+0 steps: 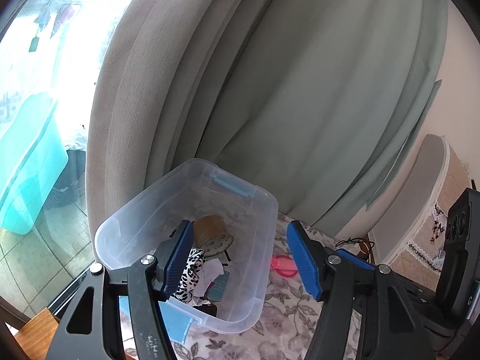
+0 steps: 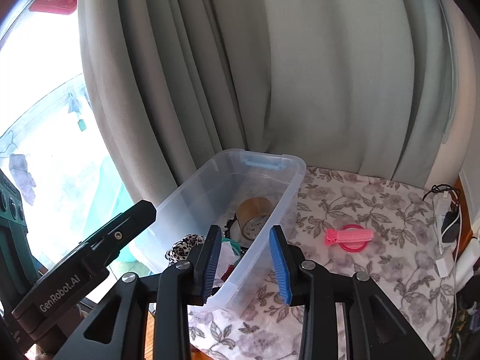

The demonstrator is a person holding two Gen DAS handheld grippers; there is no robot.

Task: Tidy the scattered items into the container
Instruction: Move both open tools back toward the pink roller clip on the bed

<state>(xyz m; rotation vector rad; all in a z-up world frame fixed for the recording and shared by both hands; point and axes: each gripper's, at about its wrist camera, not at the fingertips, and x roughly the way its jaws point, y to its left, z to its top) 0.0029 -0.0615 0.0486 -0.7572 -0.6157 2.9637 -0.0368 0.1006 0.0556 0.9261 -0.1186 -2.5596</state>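
The clear plastic container (image 2: 240, 210) with blue latches sits ahead of your left gripper (image 1: 240, 261) and just left of your right gripper (image 2: 246, 264), already holding a brown tape roll (image 2: 253, 214) and leopard-print cloth (image 2: 183, 247). Both grippers stand released and empty. The drop looks done, so next reach right for the pink hair clip (image 2: 349, 237) on the floral cloth (image 2: 375, 210).

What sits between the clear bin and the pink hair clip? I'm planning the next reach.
Nothing: in the right wrist view only bare floral cloth separates the clear bin from the pink hair clip.
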